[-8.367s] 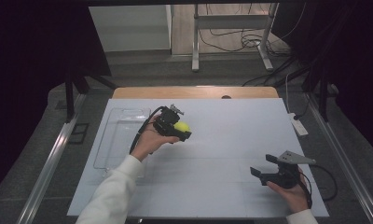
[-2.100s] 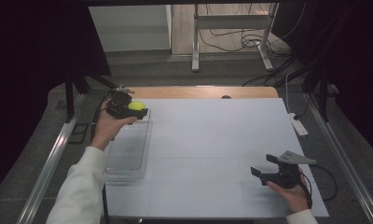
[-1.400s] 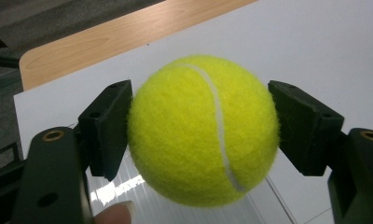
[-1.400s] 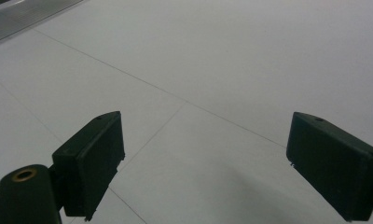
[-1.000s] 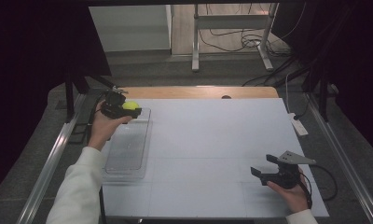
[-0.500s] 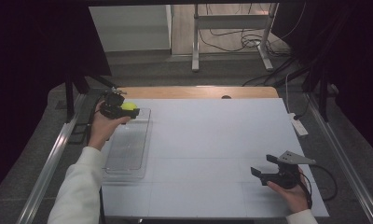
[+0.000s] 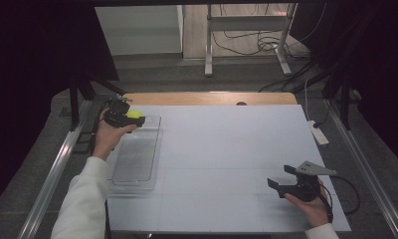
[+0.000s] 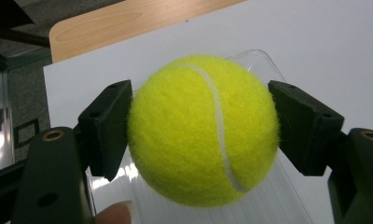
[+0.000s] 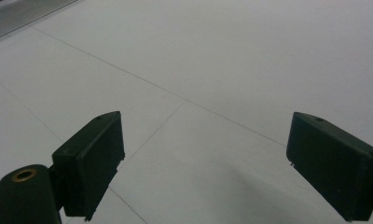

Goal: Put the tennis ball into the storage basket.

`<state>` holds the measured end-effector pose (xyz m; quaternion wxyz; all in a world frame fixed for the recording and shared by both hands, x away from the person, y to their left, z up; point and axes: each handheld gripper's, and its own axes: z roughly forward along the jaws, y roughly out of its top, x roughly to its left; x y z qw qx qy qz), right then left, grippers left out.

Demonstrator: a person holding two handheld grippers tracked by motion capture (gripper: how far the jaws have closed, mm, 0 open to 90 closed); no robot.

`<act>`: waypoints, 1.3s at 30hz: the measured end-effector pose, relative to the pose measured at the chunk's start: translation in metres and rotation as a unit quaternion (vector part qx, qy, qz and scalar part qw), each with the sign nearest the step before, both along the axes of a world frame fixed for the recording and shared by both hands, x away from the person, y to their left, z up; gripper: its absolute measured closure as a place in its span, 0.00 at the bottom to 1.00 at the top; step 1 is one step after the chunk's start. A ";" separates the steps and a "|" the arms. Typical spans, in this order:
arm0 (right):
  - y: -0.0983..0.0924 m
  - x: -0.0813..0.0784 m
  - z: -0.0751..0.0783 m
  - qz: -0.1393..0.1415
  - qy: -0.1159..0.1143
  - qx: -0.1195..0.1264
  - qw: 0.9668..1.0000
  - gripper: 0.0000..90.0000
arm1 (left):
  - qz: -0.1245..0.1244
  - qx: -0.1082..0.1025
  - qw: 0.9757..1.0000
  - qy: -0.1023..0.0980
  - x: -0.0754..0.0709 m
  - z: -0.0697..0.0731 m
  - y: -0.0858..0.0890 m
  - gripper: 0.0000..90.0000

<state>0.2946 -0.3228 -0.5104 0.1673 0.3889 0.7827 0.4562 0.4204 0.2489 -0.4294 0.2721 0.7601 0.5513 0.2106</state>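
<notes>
Moved since earlier: left tool (image 7: 137,120) has carried the tennis ball (image 7: 133,114) from the middle of the bench to the far left corner, and over the last half second it has hardly shifted; the clear tray (image 7: 118,181) sits at the left side now, nearer the person than in the earliest frame.
Right side since earlier: right tool (image 7: 281,177) rests at the same near-right spot.
Left tool state: clenched on the tennis ball (image 8: 203,130); the left gripper view has both black pads pressed into the felt on opposite sides, and a fingertip peeps in at the bottom edge.
Right tool state: jaws stand wide apart with nothing between them; in the right gripper view (image 9: 203,163) only white bench (image 9: 250,56) lies ahead.
Ball's place: in the air above the far end of the tray, held by the left tool, not touching the plastic as far as I can tell.
Key relation: the tray's far end (image 8: 268,65) lies directly below and behind the ball, so the way is straight down.
Tray's long axis: runs from the person toward the far edge, with the ball over its far short end.
Nearer hand: the left by far; the right is well apart, across the bench (image 7: 227,149).
Likely step: lowering the ball into the tray and letting go, in my judgement.
</notes>
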 end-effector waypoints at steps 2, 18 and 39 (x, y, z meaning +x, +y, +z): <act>0.000 0.000 0.000 0.000 0.000 0.000 1.000 0.13 | 0.002 -0.002 1.000 0.000 0.001 -0.001 0.000 0.29; 0.000 0.001 -0.001 -0.001 0.002 -0.001 1.000 0.13 | 0.006 0.002 1.000 0.010 0.005 -0.009 0.001 0.29; 0.000 0.001 -0.001 -0.001 0.002 -0.002 1.000 0.13 | 0.010 0.008 1.000 0.021 0.007 -0.020 0.002 0.29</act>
